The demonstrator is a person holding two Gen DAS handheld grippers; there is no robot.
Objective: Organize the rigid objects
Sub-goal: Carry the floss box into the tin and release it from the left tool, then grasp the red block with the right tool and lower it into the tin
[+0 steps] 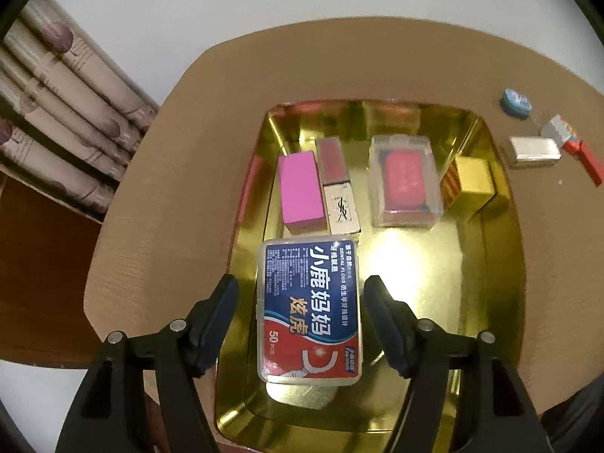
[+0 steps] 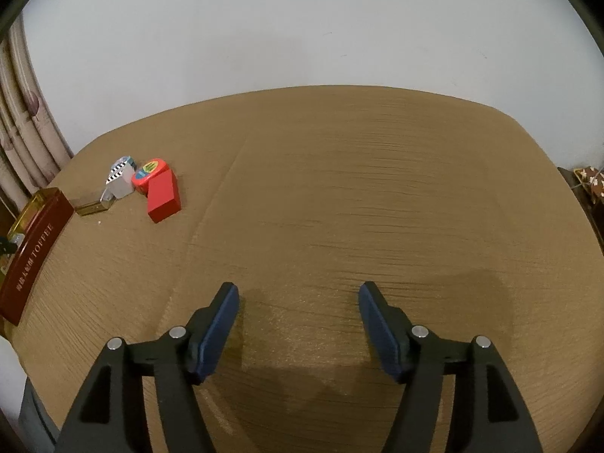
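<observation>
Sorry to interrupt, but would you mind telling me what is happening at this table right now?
Someone with two handheld grippers is sorting small rigid items into a gold tin. The left gripper is open, its jaws on either side of a dental floss box in the tin, not touching it. A pink block, a clear case and other boxes already sit inside. The right gripper is open and empty above bare table. A red block and a few small items remain outside.
</observation>
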